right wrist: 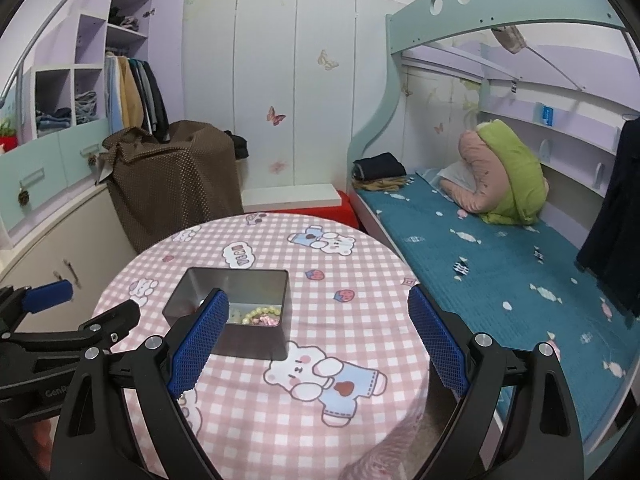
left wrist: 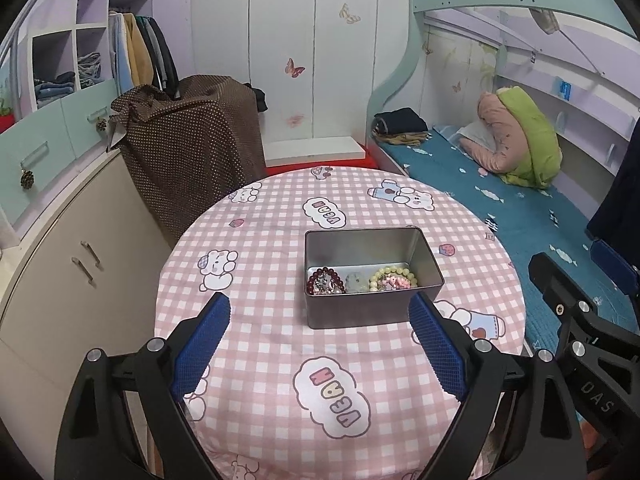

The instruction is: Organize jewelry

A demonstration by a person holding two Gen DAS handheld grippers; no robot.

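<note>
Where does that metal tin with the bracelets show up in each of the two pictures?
Left wrist view: the metal tin sits at centre, on the pink checked tablecloth, beyond the blue fingers.
Right wrist view: the tin lies left of centre, partly behind a blue finger.
Shared landmark: the yellow bead bracelet inside the tin.

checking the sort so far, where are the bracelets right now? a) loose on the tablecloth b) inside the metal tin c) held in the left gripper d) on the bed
b: the dark red bracelet and the yellow bracelet lie inside the tin, and the open left gripper holds nothing.
</note>
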